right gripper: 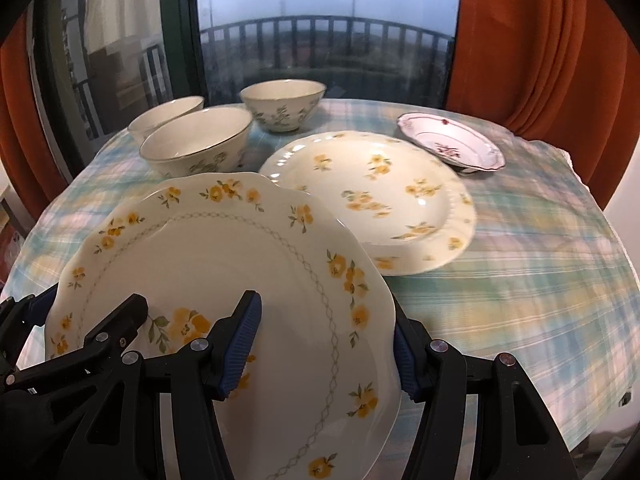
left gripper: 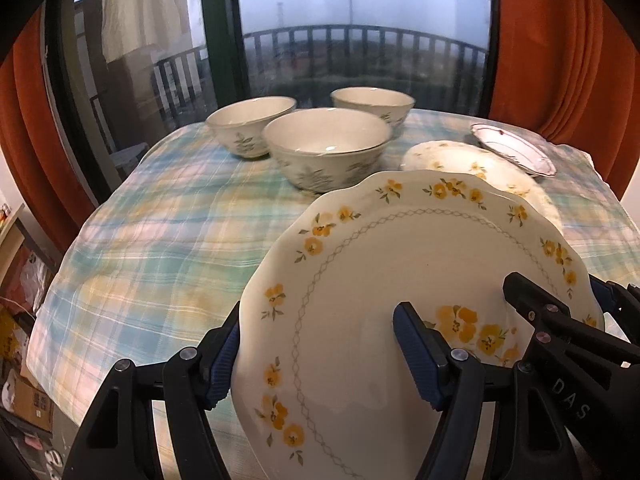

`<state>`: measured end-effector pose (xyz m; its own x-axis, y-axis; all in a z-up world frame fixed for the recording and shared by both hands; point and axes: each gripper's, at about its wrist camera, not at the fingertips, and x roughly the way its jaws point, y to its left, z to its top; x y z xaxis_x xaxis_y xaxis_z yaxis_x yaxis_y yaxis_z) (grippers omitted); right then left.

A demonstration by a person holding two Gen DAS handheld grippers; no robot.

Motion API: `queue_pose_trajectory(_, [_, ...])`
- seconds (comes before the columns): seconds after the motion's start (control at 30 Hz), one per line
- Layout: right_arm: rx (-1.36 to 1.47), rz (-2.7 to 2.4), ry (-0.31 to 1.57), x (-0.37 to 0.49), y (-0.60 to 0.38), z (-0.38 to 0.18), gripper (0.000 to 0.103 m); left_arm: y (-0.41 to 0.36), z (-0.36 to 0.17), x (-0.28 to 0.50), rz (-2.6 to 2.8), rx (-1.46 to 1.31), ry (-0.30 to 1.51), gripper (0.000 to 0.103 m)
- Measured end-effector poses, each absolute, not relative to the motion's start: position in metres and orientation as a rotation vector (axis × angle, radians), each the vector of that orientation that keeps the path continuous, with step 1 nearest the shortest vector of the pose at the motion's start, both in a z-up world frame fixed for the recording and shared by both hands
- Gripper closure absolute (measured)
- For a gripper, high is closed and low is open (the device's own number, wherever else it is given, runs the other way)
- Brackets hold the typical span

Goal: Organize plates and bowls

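Three bowls and three plates, none stacked yet as far as the frames show, so I'd call the task early. Left wrist view: left gripper (left gripper: 316,356) has its fingers (left gripper: 416,356) set about half open, straddling the left edge of the scalloped yellow-flower plate (left gripper: 380,280), one pad under the rim, one on the face; plate is tilted and looks lifted off the worktop (left gripper: 168,240). Right gripper (left gripper: 560,292) comes in from the right and clamps the opposite rim. Behind it: near bowl (left gripper: 326,152), left bowl (left gripper: 250,124), far bowl (left gripper: 372,104), all upright, apart, all empty. Ribbed yellow plate (left gripper: 472,168) sits flat just beyond the held plate, small purple-trim dish (left gripper: 516,148) behind that, near the far right edge. Right wrist view: same grip mirrored, right gripper (right gripper: 328,344) astride the right rim, left gripper (right gripper: 80,320) on the left side. Ribbed plate and purple dish carry nothing; bowls empty here too. Likely remaining: land the held plate on the ribbed one, deal with the small dish, nest the three bowls. Plaid cloth covers the worktop; window and balcony rail (right gripper: 320,36) behind.
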<state>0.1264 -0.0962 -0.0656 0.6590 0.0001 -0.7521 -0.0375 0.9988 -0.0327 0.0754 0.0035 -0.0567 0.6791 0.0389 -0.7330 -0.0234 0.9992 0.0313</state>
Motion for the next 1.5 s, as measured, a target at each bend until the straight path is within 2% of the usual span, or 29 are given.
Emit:
queue_pose_trajectory(0.97, [0.052, -0.126, 0.852, 0.118, -0.278, -0.062, 0.039, -0.177, -0.063, 0.102, -0.131, 0.107, 0.854, 0.030])
queue_pose_trajectory(1.5, [0.111, -0.225, 0.912, 0.116, -0.347, -0.083, 0.039, -0.234, -0.083, 0.118, -0.215, 0.149, 0.930, 0.031])
